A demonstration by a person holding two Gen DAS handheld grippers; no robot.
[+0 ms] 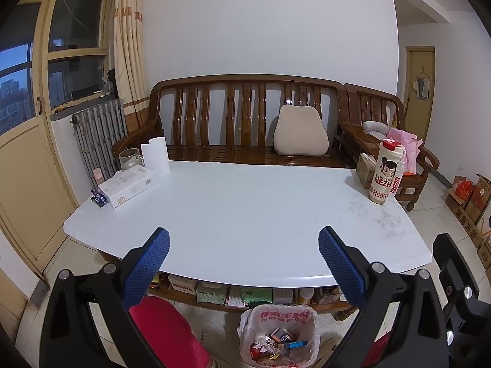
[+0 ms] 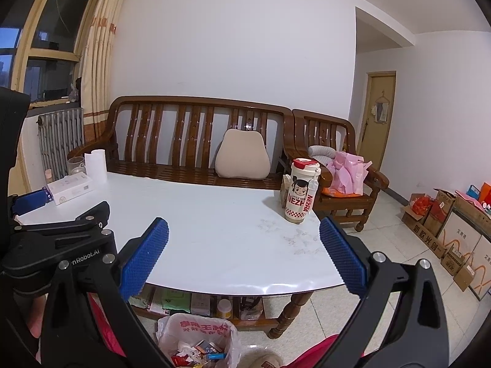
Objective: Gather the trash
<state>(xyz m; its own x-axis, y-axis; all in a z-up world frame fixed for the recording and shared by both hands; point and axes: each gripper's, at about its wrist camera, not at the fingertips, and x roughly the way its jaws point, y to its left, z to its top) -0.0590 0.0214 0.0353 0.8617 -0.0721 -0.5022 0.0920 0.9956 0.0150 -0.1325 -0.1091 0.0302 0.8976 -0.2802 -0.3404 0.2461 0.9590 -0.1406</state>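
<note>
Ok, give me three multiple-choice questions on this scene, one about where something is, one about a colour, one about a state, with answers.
1. Where is the plastic-lined trash bin?
A. On the white table
B. On the floor under the table's near edge
C. On the wooden bench

2. What colour are the gripper finger pads?
A. Blue
B. Red
C. Green

3. How do the left gripper and right gripper stand?
A. Both shut on wrappers
B. One open, one shut
C. Both open and empty

Answers: 1 B, the bin sits on the floor tiles below the white table edge. 2 A, the textured pads are blue in both views. 3 C, each pair of fingers is spread wide with nothing between.
</note>
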